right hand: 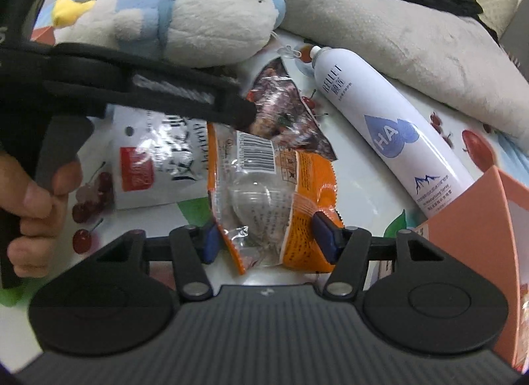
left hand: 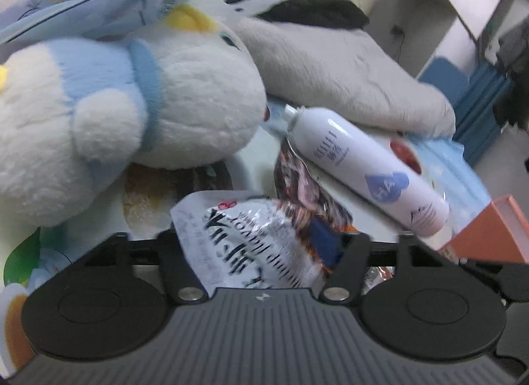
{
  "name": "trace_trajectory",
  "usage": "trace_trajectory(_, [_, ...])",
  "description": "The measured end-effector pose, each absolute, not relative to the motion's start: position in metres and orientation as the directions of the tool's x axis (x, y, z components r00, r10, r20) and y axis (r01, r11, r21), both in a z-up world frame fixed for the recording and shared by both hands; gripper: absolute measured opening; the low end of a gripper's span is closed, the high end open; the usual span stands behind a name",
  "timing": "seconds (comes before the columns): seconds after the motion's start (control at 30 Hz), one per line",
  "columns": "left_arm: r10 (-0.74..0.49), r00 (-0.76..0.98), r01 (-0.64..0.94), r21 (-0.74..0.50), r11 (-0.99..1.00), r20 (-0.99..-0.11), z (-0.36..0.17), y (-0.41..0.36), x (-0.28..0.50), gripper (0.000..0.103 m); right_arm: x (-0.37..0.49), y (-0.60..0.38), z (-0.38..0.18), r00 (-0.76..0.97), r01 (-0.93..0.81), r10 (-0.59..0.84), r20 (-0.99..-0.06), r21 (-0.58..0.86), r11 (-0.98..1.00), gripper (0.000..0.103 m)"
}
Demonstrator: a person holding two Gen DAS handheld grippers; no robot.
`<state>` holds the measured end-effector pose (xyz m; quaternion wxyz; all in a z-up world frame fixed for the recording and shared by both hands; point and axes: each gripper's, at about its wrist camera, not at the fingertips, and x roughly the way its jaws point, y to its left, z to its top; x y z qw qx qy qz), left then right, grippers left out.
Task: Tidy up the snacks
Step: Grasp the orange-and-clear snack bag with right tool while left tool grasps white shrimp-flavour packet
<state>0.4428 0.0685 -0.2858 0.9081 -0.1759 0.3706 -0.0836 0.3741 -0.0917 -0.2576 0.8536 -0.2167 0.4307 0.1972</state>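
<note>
A: Orange crinkled plastic snack packet with a clear window (right hand: 284, 193) is seen between the blue-padded fingers of the right gripper (right hand: 269, 239). The jaws are closed on its lower part, one pad at each side

B: And the left gripper (left hand: 261, 252)?

A: A white glossy snack pouch with black lettering (left hand: 244, 242) is seen between its fingers, and a blue pad (left hand: 325, 239) is pressed at the right edge of the pouch. The jaws appear closed on it, although the left pad is hidden behind the pouch

B: Where is that pouch in the right wrist view?

A: White glossy snack pouch (right hand: 155, 156) is found on the fruit-printed tablecloth (right hand: 363, 166), touching the left edge of the orange packet. The left gripper (right hand: 244, 110) is reached over it, and its handle is held by a hand (right hand: 36, 193)

B: What else is laid there?

A: A dark purple-brown foil snack bag (right hand: 284, 110) is partly covered by the orange packet. A white cylindrical spray can with a blue drop mark (right hand: 380, 113) is lying tilted just beside it. A white and light blue plush toy (right hand: 185, 18) is behind the packets, a grey fuzzy cushion (right hand: 413, 41) is behind the can, and a salmon-pink cardboard box (right hand: 469, 219) is standing at the right, near the bottom of the can
</note>
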Motion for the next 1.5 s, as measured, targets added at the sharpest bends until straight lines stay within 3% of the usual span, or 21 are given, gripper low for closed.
trace_trajectory(0.03, [-0.283, 0.700, 0.023, -0.375, 0.927, -0.655, -0.285, 0.066, 0.444, 0.051, 0.373, -0.091, -0.257, 0.554, -0.525, 0.147, -0.820, -0.207, 0.826, 0.060])
trace_trajectory(0.33, [-0.297, 0.652, -0.009, -0.399, 0.917, -0.698, -0.280, 0.057, 0.437, 0.033, 0.357, -0.089, -0.255, 0.556, -0.539, 0.127, -0.821, -0.240, 0.808, 0.053])
trace_trajectory(0.77, [-0.285, 0.634, -0.059, -0.412, 0.909, -0.719, -0.259, 0.056, 0.381, 0.023, 0.318, -0.102, -0.229, 0.571, -0.503, 0.137, -0.809, -0.213, 0.837, 0.047])
trace_trajectory(1.0, [-0.273, 0.640, -0.063, -0.403, 0.913, -0.718, -0.241, 0.056, 0.343, 0.012, 0.290, -0.107, -0.214, 0.581, -0.479, 0.162, -0.798, -0.174, 0.860, 0.044])
trace_trajectory(1.5, [-0.231, 0.656, -0.125, -0.406, 0.905, -0.718, -0.212, 0.049, 0.243, 0.009, 0.219, -0.131, -0.187, 0.572, -0.424, 0.236, -0.786, -0.037, 0.905, 0.042])
